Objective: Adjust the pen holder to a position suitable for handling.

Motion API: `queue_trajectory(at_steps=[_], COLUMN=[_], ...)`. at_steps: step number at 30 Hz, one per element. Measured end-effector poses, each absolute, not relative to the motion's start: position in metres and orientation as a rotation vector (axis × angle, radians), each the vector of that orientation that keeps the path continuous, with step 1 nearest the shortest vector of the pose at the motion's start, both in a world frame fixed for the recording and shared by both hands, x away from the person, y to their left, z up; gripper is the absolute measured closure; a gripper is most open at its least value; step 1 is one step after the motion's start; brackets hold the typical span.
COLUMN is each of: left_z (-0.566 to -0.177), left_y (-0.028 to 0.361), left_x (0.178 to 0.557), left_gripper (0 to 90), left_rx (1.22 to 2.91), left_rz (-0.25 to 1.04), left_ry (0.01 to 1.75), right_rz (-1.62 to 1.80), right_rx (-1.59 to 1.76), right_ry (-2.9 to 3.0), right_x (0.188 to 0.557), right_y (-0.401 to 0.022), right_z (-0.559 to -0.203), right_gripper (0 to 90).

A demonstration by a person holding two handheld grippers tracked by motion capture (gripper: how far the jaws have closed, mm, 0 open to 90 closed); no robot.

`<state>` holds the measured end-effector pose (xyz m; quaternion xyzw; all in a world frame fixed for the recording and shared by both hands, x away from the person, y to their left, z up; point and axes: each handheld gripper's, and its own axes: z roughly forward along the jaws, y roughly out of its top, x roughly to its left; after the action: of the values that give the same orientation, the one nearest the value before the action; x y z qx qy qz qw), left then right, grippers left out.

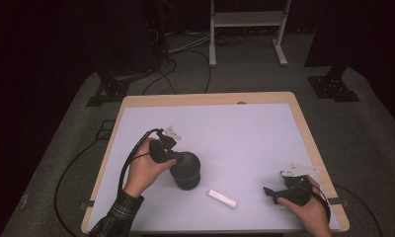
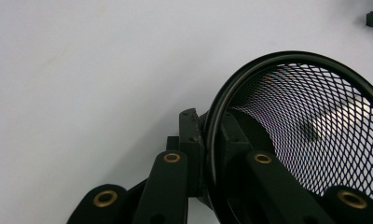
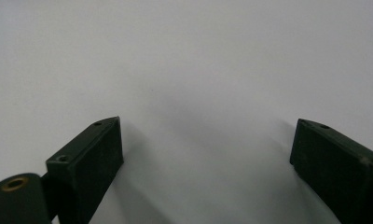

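A black mesh cup (image 1: 187,170) stands on the white table top (image 1: 235,133), left of centre. My left gripper (image 1: 172,159) is shut on the cup's rim; in the left gripper view the rim (image 2: 212,135) is pinched between my two jaws, one jaw outside the wall and one inside the mesh cup (image 2: 315,121). A small white bar (image 1: 222,198) lies flat on the table just right of the cup, nearer the front edge. My right gripper (image 1: 270,193) rests low at the front right, and its fingers (image 3: 89,163) stand wide apart over bare table.
The table has a light wooden border (image 1: 306,133) and stands on a grey floor. Black cables (image 1: 176,69) run across the floor behind it, beside a white stand (image 1: 247,29) and dark tripod feet (image 1: 334,86).
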<state>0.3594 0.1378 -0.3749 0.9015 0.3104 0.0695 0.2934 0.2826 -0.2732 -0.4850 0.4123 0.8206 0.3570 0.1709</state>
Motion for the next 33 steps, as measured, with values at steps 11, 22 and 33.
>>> queue_trajectory(at_steps=[11, 22, 33], left_z=[-0.383, -0.389, -0.386], left_y=[0.122, 0.120, 0.125], left_x=[0.362, 0.365, 0.365], left_gripper=[82.9, 82.9, 73.8], left_rx=[2.427, 2.428, 2.395], left_rz=[0.158, 0.125, 0.122], left_ry=[0.809, 0.822, 0.814], right_rz=[1.015, 1.015, 1.014], right_rx=[1.173, 1.172, 1.171], right_ry=[2.329, 2.330, 2.330], right_x=[0.283, 0.283, 0.283], right_y=[-0.273, -0.273, -0.273], right_z=[-0.485, -0.485, -0.485], right_gripper=[8.3, 8.3, 8.3])
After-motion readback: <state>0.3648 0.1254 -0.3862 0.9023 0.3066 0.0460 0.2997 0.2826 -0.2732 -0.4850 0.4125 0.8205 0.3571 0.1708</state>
